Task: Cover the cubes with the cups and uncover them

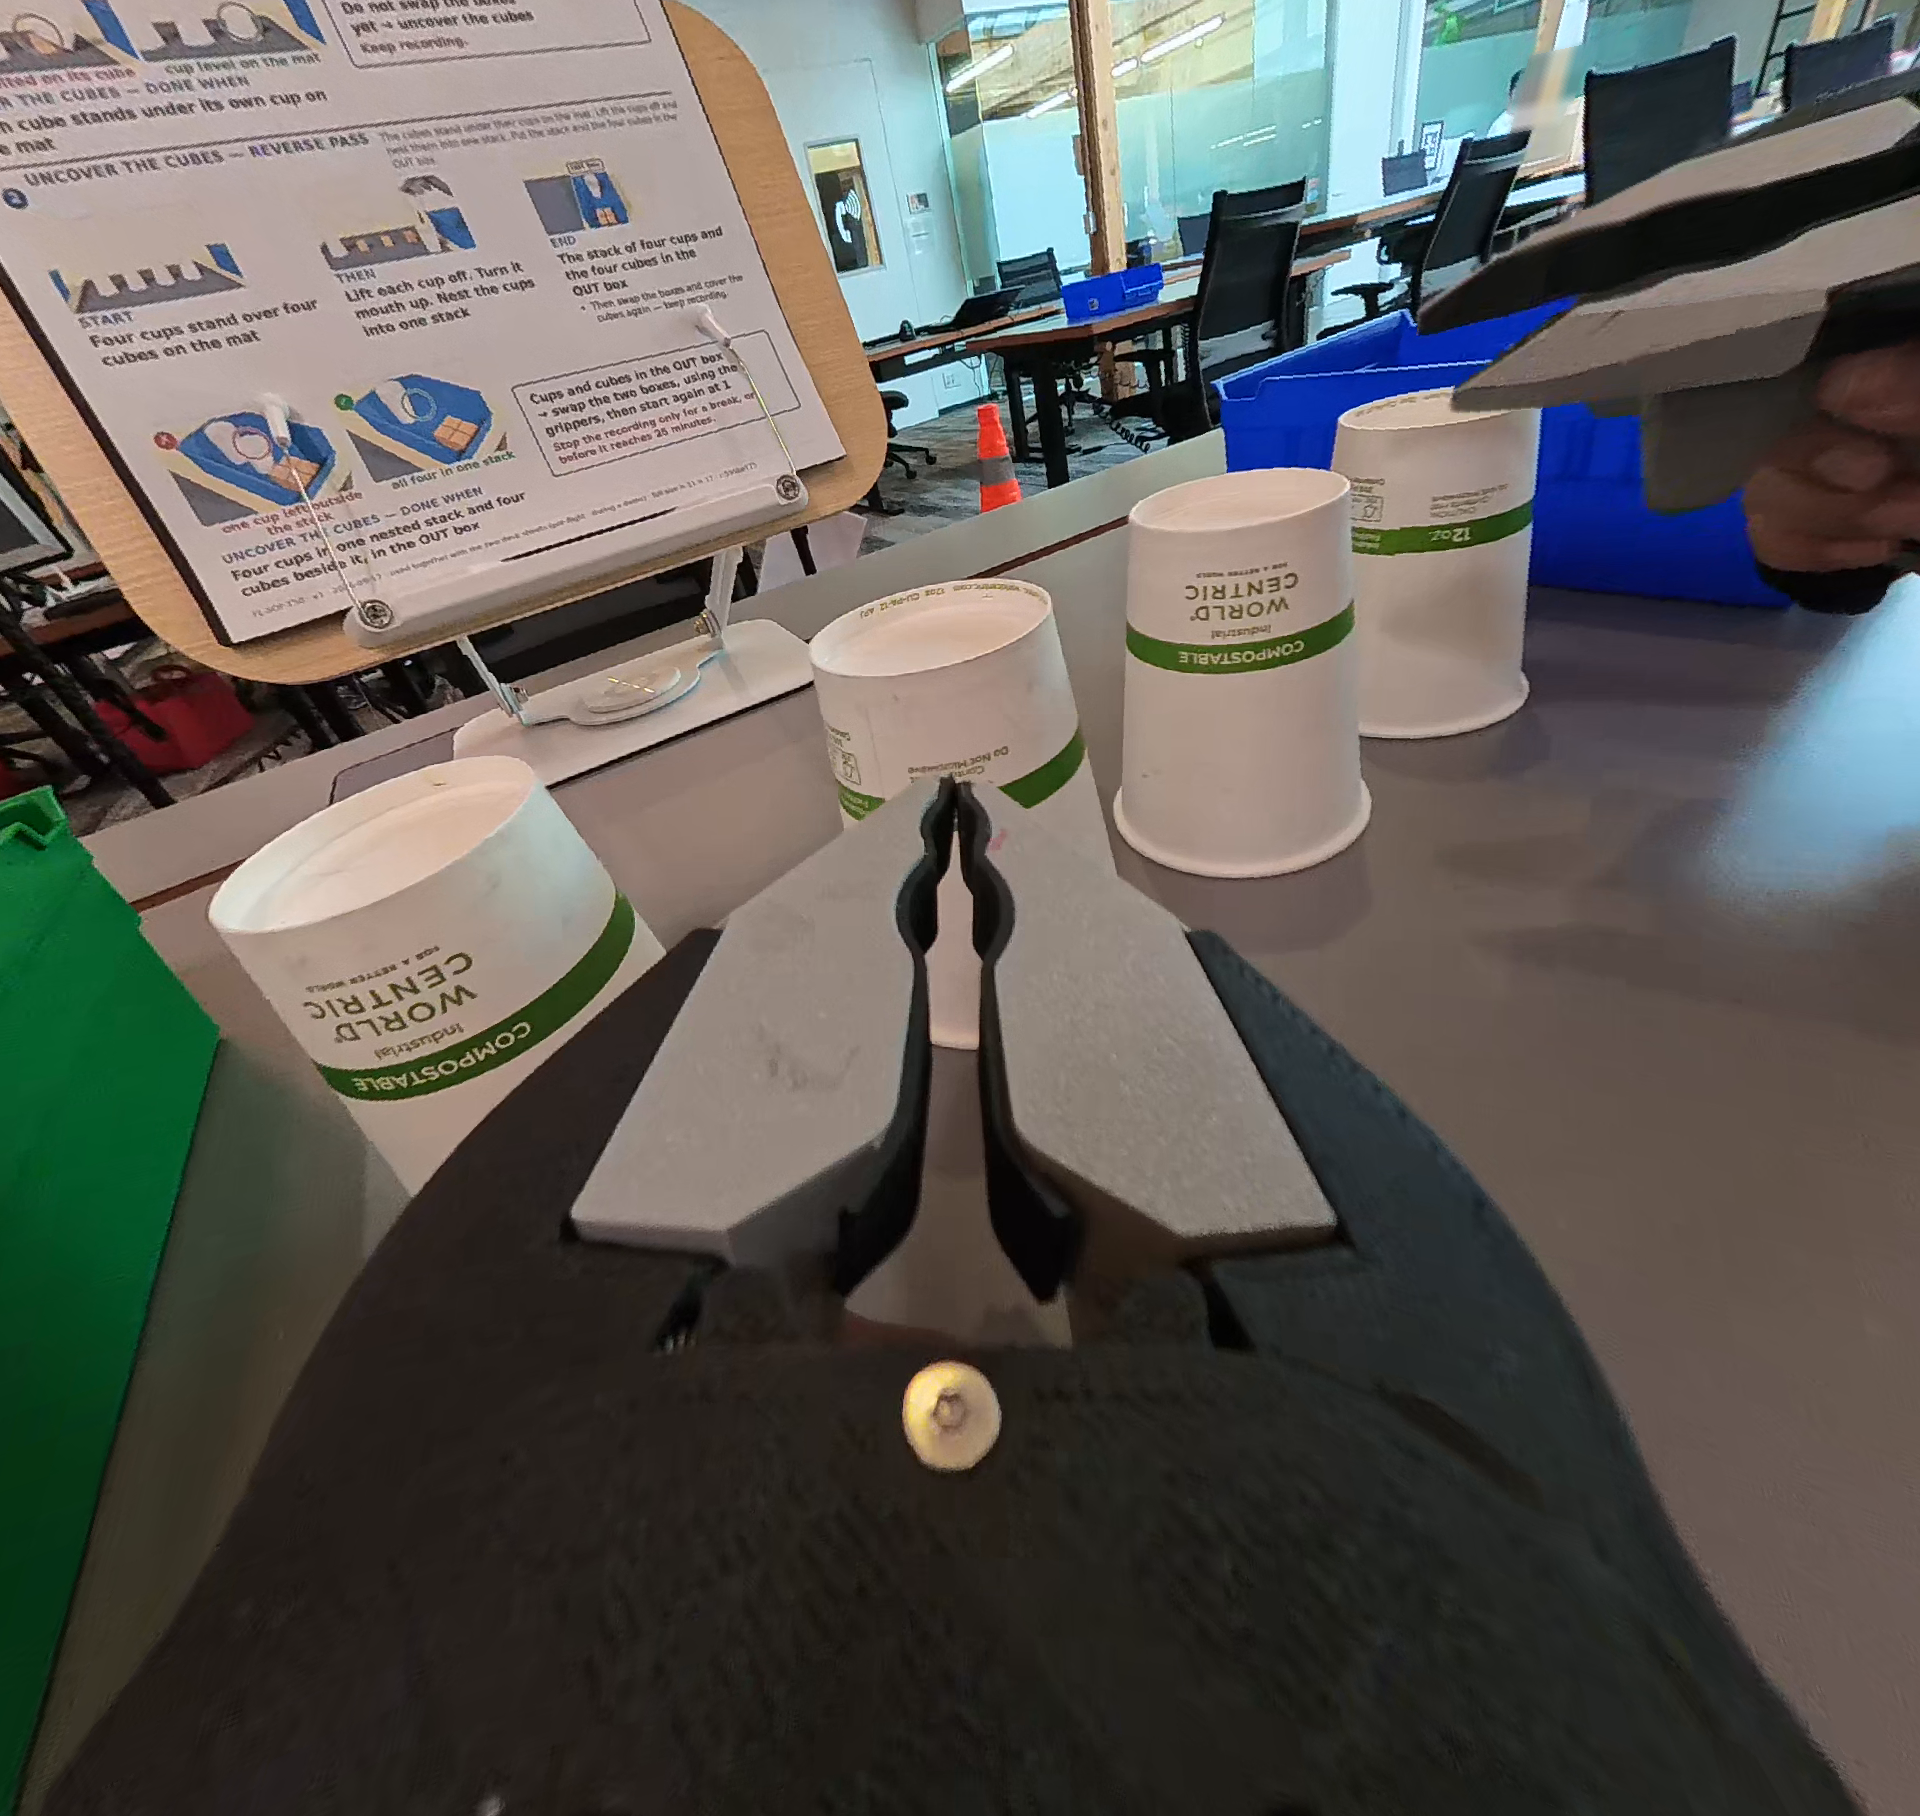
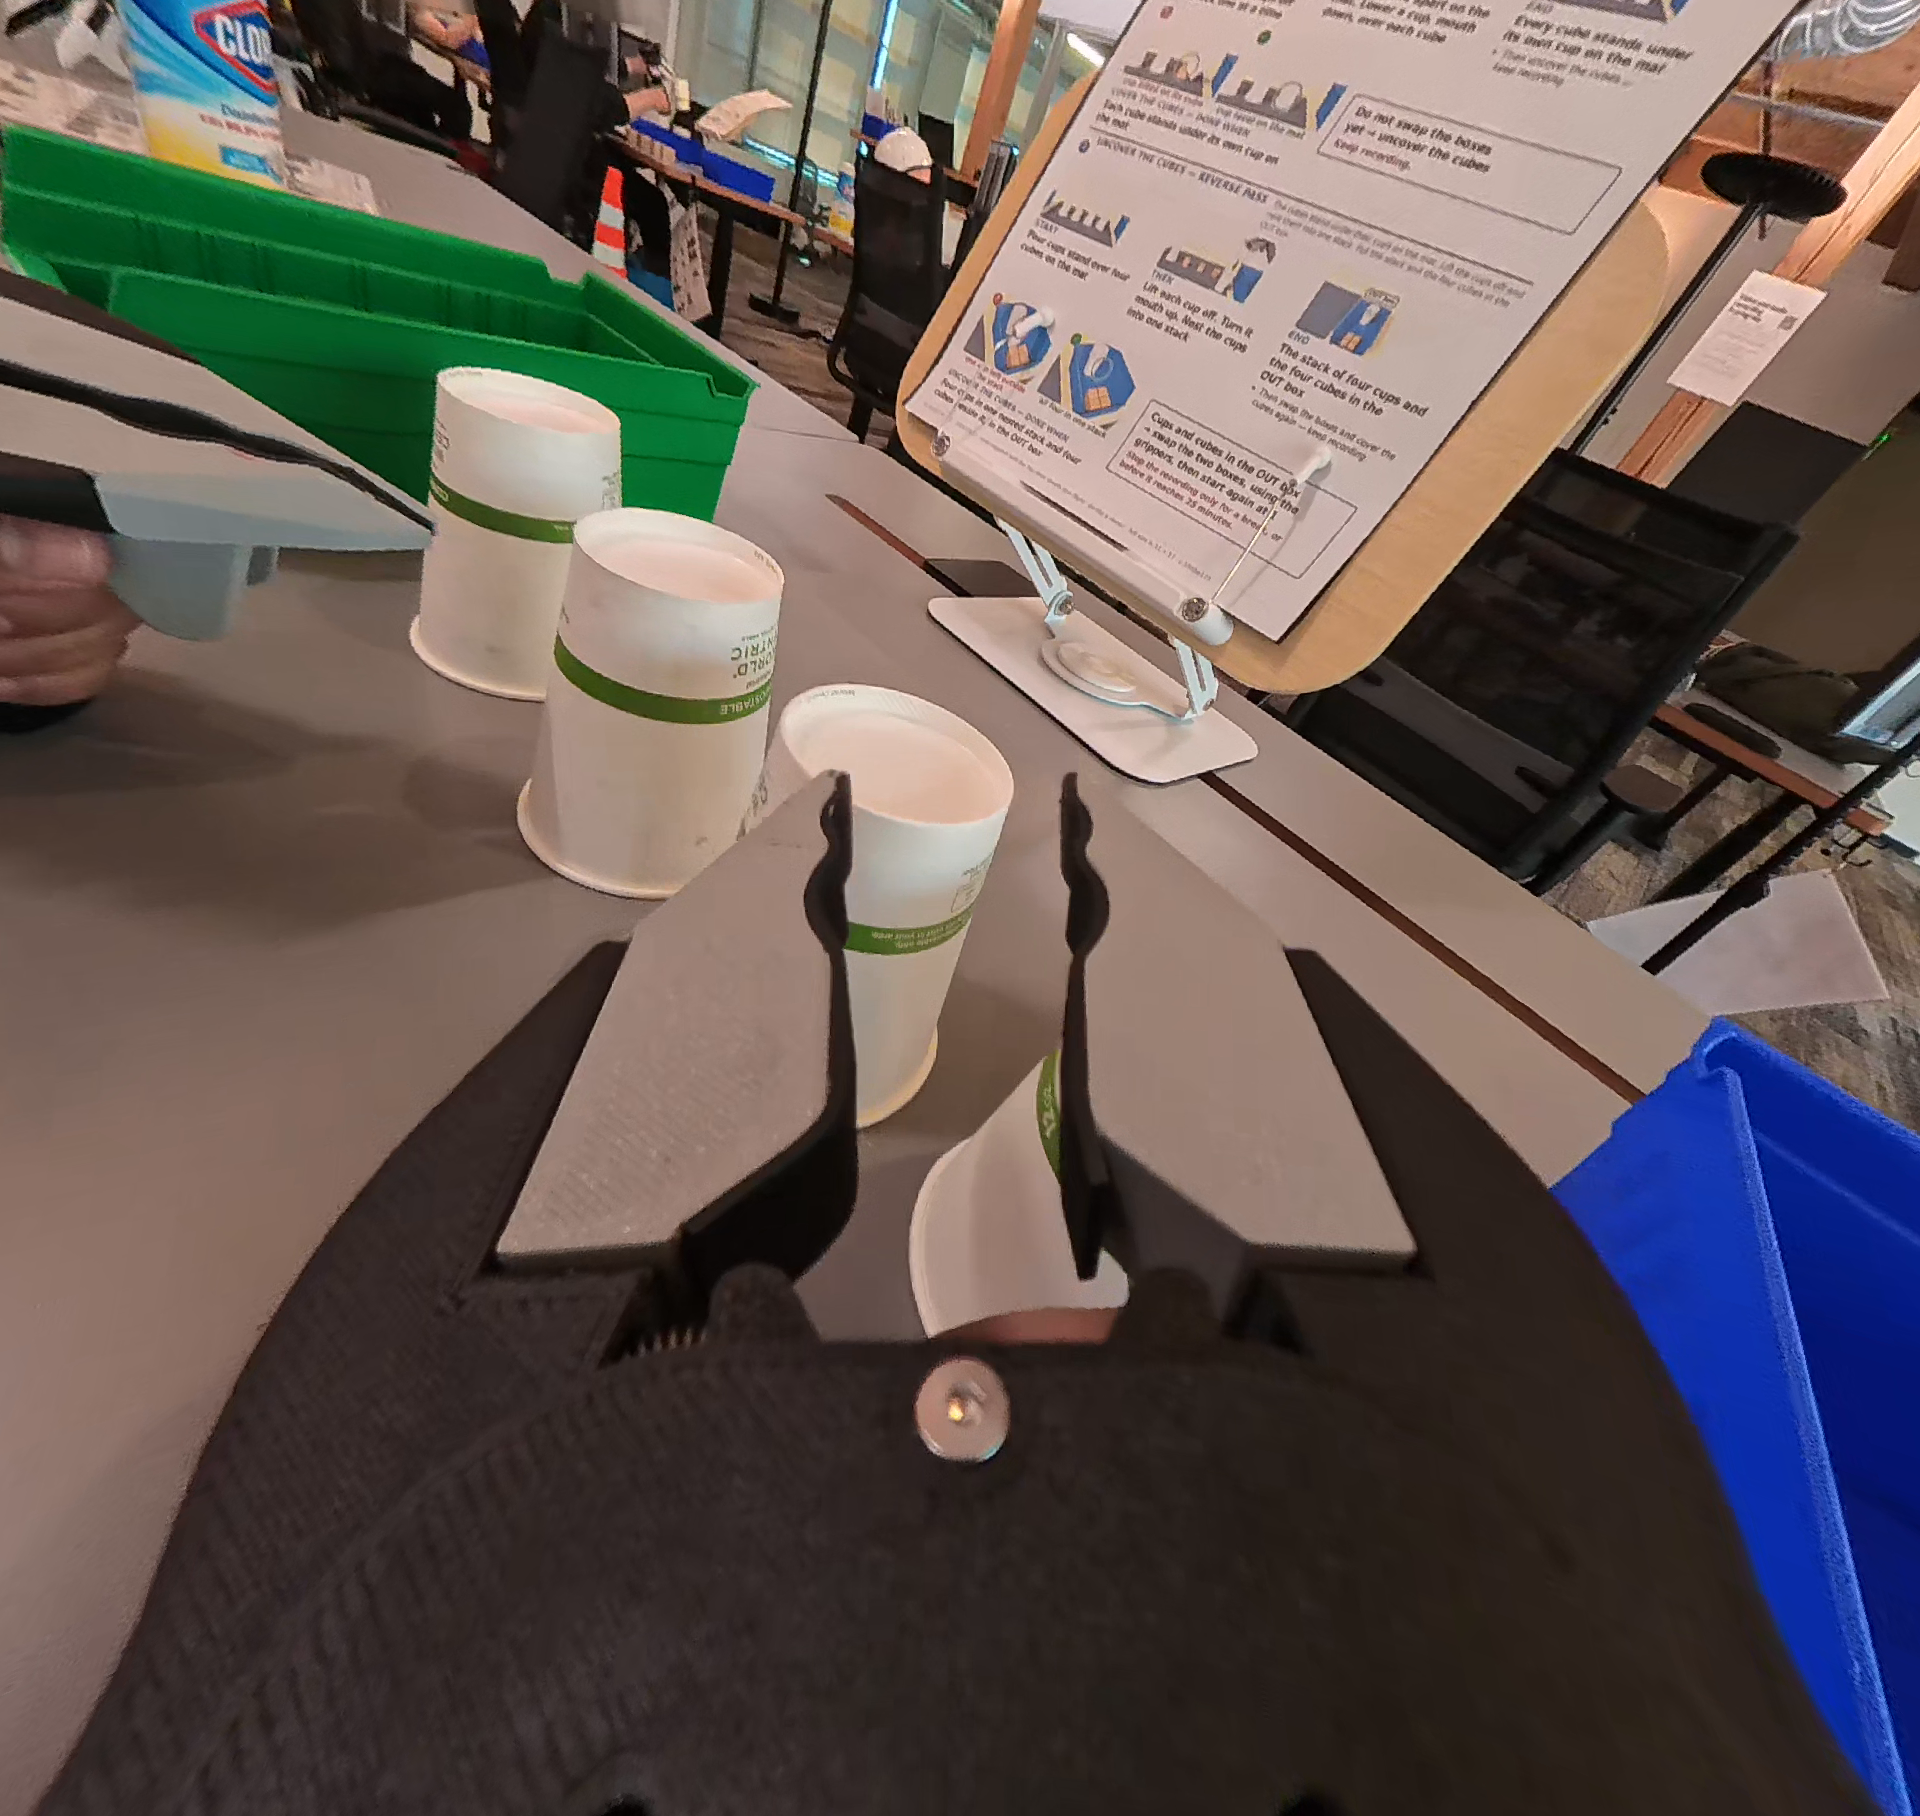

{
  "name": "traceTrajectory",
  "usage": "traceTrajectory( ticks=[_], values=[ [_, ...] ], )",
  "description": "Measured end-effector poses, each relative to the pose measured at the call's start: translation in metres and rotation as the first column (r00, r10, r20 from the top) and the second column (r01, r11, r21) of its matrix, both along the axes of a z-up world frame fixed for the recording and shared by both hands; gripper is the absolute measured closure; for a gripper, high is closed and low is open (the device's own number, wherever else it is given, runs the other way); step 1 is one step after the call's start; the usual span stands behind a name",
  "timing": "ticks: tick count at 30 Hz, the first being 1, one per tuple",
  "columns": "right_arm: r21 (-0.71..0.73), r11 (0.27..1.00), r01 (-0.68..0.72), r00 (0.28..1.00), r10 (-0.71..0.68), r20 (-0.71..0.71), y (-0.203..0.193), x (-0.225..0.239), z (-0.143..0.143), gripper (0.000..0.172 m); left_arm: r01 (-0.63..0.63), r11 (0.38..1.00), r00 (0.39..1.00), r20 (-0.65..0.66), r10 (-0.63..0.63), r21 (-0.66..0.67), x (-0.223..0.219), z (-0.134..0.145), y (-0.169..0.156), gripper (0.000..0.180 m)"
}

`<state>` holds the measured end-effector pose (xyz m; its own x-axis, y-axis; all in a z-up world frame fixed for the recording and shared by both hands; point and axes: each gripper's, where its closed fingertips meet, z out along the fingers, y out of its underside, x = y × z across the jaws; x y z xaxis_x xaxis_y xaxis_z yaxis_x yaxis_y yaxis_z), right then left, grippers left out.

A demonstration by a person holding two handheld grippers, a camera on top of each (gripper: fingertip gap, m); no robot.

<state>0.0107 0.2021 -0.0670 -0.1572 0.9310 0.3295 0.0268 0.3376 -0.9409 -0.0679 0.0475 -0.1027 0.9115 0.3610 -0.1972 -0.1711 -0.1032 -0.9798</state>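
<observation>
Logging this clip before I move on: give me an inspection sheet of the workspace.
Surface: grey table, bare around the cups.
Job's things: four white paper cups upside down in a row; cubes not visible.
Clutter: instruction sheet on stand; green bin; blue bin.
Grippers: left gripper shut, empty; right gripper open, above the end cup.
Cables: nothing seen.
Surroundings: office desks, chairs, orange cone.
</observation>
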Motion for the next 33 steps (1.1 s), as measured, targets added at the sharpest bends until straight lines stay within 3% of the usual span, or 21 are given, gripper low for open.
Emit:
traceTrajectory(
  ticks=[8, 12, 15, 19, 23, 26, 27, 33],
  values=[
    [-0.016, 0.998, 0.055, 0.998, -0.055, 0.000, 0.015, 0.005, 0.000, 0.134, -0.001, 1.000, 1.000, -0.010, 0.001, 0.004, 0.001, 0.001, 0.000, 0.180],
    [-0.086, 0.988, 0.131, 0.991, -0.132, 0.000, 0.039, 0.023, 0.014, 0.133, 0.001, 1.000, 1.000, -0.013, -0.001, -0.002, 0.001, 0.000, 0.001, 0.180],
    [-0.067, 0.982, 0.175, 0.981, -0.169, 0.091, 0.061, 0.037, 0.018, 0.130, 0.001, 1.000, 1.000, -0.010, -0.001, -0.003, 0.001, 0.000, 0.001, 0.180],
    [-0.017, 0.992, 0.124, 0.967, -0.117, 0.224, 0.068, 0.038, 0.016, 0.130, -0.001, 1.000, 1.000, -0.013, 0.001, -0.002, 0.001, 0.000, 0.001, 0.180],
    [-0.003, 1.000, 0.021, 0.916, -0.018, 0.401, 0.056, 0.024, -0.013, 0.142, -0.006, 1.000, 1.000, -0.015, 0.006, 0.004, 0.000, 0.001, 0.000, 0.180],
    [0.051, 0.998, 0.034, 0.870, -0.055, 0.489, 0.061, 0.013, -0.040, 0.141, -0.005, 1.000, 1.000, -0.014, 0.005, 0.008, 0.001, 0.002, -0.001, 0.180],
    [0.073, 0.996, 0.042, 0.881, -0.072, 0.468, 0.063, 0.010, -0.040, 0.153, -0.005, 1.000, 1.000, -0.013, 0.005, 0.008, 0.000, 0.002, -0.001, 0.180],
    [0.075, 0.996, 0.050, 0.916, -0.076, 0.394, 0.063, 0.011, -0.020, 0.172, -0.001, 1.000, 1.000, -0.014, 0.001, 0.013, 0.001, 0.002, -0.001, 0.180]
  ],
)
